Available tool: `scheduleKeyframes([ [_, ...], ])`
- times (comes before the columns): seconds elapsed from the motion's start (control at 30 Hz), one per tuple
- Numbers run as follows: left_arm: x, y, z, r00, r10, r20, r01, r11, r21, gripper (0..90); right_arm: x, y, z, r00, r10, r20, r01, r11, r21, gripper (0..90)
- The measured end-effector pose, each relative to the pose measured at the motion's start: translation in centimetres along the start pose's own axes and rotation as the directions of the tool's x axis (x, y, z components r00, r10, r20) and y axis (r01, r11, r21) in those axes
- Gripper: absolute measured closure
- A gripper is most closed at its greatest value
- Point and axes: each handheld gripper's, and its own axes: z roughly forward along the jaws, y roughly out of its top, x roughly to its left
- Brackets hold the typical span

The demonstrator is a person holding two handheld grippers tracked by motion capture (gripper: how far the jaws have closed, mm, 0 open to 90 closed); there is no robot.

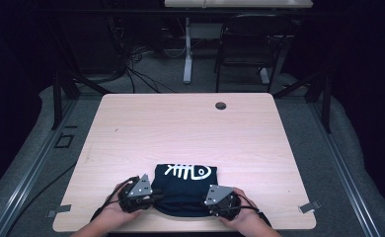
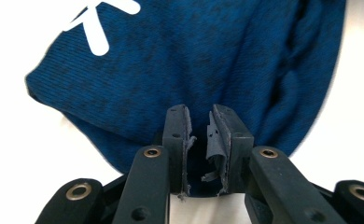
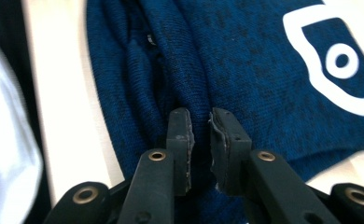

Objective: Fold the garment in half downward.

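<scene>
Jaws of both grippers stand slightly parted, pinching nothing. Left gripper [image 1: 153, 196] and right gripper [image 1: 206, 202] flank the folded blue shirt [image 1: 184, 185], low in the frame on the table [image 1: 180, 128].

A folded garment [image 1: 185, 190] is laid on the table [image 1: 190, 128] at the middle of its near edge. The left gripper [image 1: 148, 195] is placed at the garment's left side and the right gripper [image 1: 211, 200] at its right side, each held in a hand. A round hole [image 1: 220, 105] is set in the table near its far edge. A chair [image 1: 245, 49] is stood behind the table.
</scene>
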Motion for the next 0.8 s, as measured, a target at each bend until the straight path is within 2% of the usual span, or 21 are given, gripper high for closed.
scheduleKeyframes([
  [0.07, 0.3, -0.1, 0.4, 0.9998, -0.005, -0.017, 0.005, 1.0, 0.008, 75.4, -0.6, 0.0, 0.1, 0.9996, 0.01, 0.027, -0.01, 1.0, 0.006, 77.6],
  [0.13, 0.8, -0.2, 0.7, 0.9993, -0.028, -0.027, 0.027, 0.9996, -0.005, 75.3, -1.3, -0.1, 0.3, 0.9983, 0.033, 0.048, -0.032, 0.999, -0.005, 77.3],
  [0.2, 1.1, -0.1, 1.0, 0.9981, -0.044, -0.043, 0.044, 0.9989, -0.016, 75.1, -1.8, -0.2, 0.5, 0.997, 0.061, 0.049, -0.06, 0.998, -0.016, 77.1],
  [0.37, 1.9, 0.0, 1.4, 0.9944, -0.088, -0.059, 0.086, 0.9957, -0.033, 74.9, -2.6, -0.1, 1.0, 0.993, 0.065, 0.098, -0.064, 0.998, -0.02, 75.7],
  [0.5, 2.4, 0.2, 1.7, 0.9904, -0.112, -0.081, 0.109, 0.9933, -0.038, 74.7, -3.5, -0.1, 1.4, 0.987, 0.103, 0.123, -0.1, 0.994, -0.038, 74.4],
  [0.6, 2.5, 0.3, 1.8, 0.9872, -0.135, -0.085, 0.131, 0.9901, -0.049, 74.1, -3.9, -0.1, 1.4, 0.9835, 0.124, 0.132, -0.119, 0.992, -0.048, 71.9],
  [0.8, 2.6, 0.3, 1.3, 0.9849, -0.155, -0.078, 0.149, 0.9862, -0.071, 71.1, -4.3, -0.3, 0.8, 0.9784, 0.176, 0.109, -0.166, 0.982, -0.092, 69.0],
])
